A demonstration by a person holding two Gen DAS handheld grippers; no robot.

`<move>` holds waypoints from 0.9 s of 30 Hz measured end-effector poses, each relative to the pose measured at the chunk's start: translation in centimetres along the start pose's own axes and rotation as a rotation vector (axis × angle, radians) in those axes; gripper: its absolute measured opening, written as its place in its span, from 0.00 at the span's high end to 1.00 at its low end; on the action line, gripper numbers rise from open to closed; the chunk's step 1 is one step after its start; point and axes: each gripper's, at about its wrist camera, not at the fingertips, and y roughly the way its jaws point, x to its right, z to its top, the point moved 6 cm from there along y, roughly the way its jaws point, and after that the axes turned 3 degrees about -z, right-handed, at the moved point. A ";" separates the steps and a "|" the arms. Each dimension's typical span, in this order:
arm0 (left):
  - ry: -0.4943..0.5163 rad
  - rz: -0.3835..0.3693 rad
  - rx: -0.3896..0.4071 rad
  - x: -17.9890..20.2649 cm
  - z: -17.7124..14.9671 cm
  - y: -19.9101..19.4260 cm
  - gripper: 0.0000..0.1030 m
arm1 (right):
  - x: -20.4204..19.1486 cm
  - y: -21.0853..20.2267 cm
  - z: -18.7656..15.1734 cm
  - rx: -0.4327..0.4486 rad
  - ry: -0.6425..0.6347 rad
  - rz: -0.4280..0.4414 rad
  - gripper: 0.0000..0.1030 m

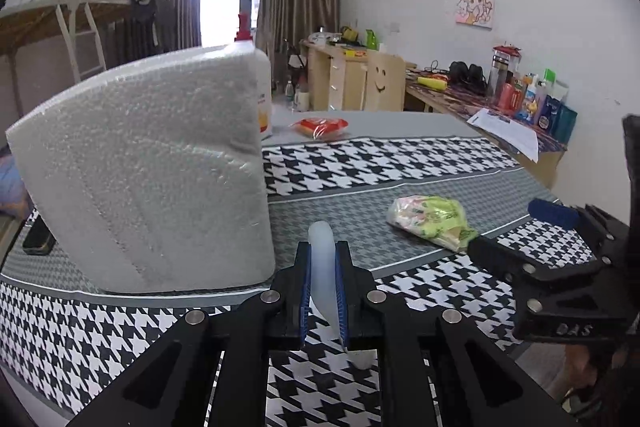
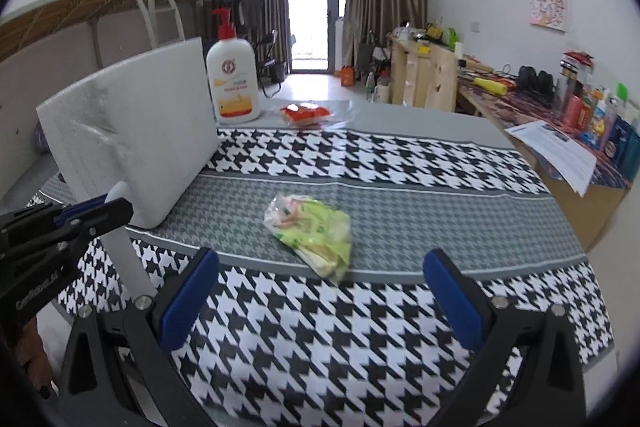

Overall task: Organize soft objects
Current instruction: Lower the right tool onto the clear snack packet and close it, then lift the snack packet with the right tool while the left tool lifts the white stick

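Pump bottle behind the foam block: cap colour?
Red pump on the white pump bottle; clearest in the right wrist view.

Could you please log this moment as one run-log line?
left gripper: shut on translucent strip | right gripper: open, empty | green packet: on table

Two grippers: left gripper [image 1: 323, 283], right gripper [image 2: 320, 303]. One foam block [image 2: 132, 131] at ten o'clock. One lotion bottle [image 2: 234, 83]. Two plastic packets: green packet [image 2: 314, 237] centre, red packet [image 2: 306, 115] twelve o'clock. One translucent strip [image 1: 323, 267].

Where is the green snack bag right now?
The green snack bag lies on the table's grey cloth band, centred ahead of the open right gripper, right of the white foam block.
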 end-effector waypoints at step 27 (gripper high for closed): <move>-0.027 -0.024 -0.028 -1.5 -0.2 1.5 0.88 | -0.9 7.0 -0.4 -0.247 -0.015 0.027 0.62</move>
